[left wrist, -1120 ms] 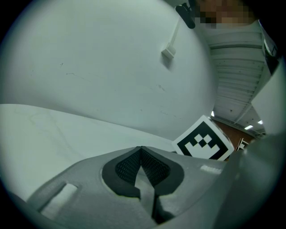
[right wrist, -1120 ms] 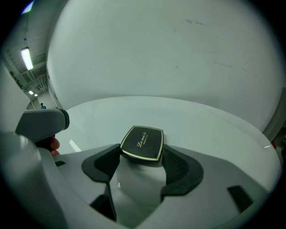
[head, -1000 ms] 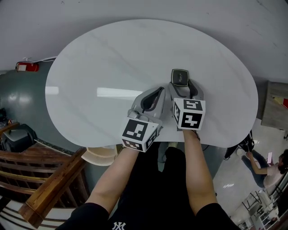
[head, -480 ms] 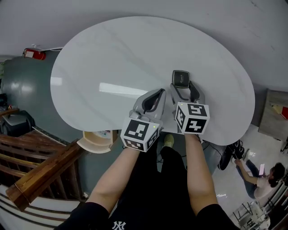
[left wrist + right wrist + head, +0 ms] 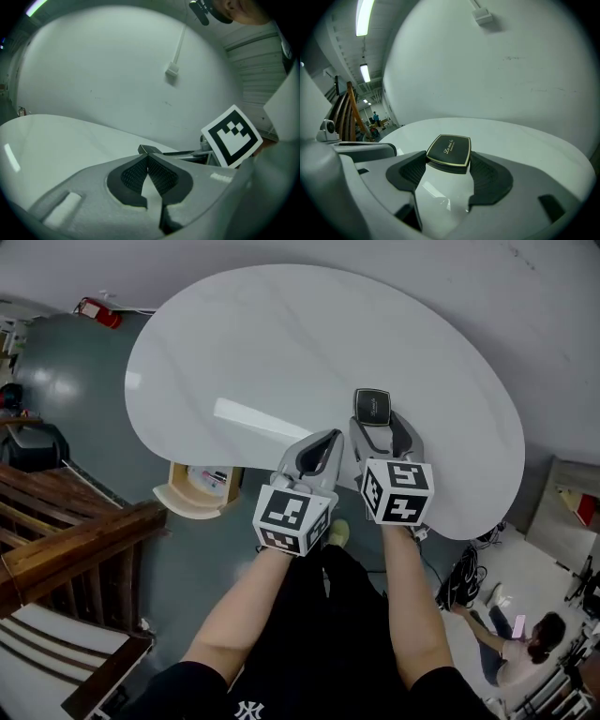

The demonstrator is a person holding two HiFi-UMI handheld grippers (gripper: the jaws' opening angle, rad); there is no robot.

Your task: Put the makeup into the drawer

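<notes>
Plainly, the main risk lies in getting across to the drawer (image 5: 180, 508), which stands pulled out under the table's (image 5: 281, 343) edge, well to the left of both pairs of jaws and lower than them. Its opening looks modest and it already holds some small items, too small to count, so a careless drop could land on the rim or on the floor. The left gripper (image 5: 147, 157) has its jaws pressed together at the tips with nothing between them. Since it sits just left of the loaded jaws, directly on the way to the drawer, the two grippers could knock together if it does not clear the way. The right gripper (image 5: 449, 162) has its jaws spread wide and pinching the makeup compact (image 5: 449, 150) by its two side edges, right at the jaw tips, with the compact lying flat above the table. That hold looks shallow. The case looks hard and glossy, so a quick swing or a tilt of the hand could let it pivot or slide out forward, and a fall might crack it. Counted from the left, there is one open drawer, two grippers, one compact and one table.
</notes>
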